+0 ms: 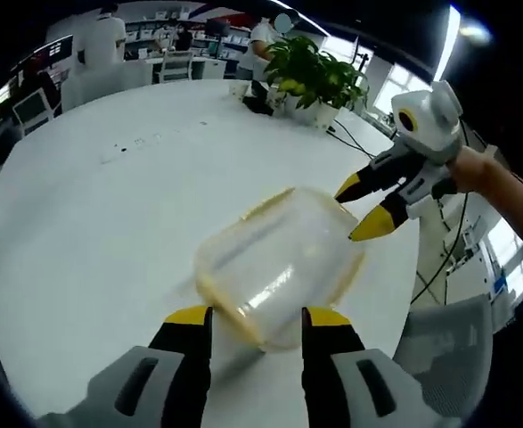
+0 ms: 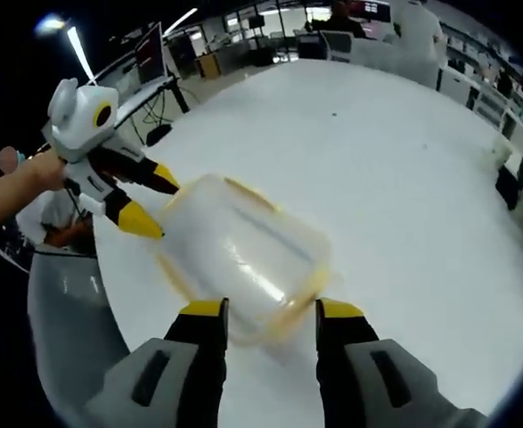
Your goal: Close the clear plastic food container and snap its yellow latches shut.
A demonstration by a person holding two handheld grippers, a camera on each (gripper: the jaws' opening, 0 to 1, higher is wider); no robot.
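Note:
The clear plastic container (image 1: pixel 274 267) with yellow latches along its rim lies on the white table (image 1: pixel 110 205), blurred. Its near end sits between the tips of my left gripper (image 1: pixel 257 319), whose jaws stand wide apart. My right gripper (image 1: pixel 361 210) comes in from the right, its yellow tips at the container's far end. In the right gripper view the same container (image 2: pixel 243 259) has its near end between the spread tips of my right gripper (image 2: pixel 272 312), and my left gripper (image 2: pixel 147 201) touches the opposite end. I cannot tell whether the latches are snapped.
A potted plant (image 1: pixel 316 76) and dark cables (image 1: pixel 355 134) stand at the table's far edge. A grey chair (image 1: pixel 448 348) sits just off the table edge by the container. People and desks fill the room behind. A bare forearm (image 2: pixel 20 192) holds the left gripper.

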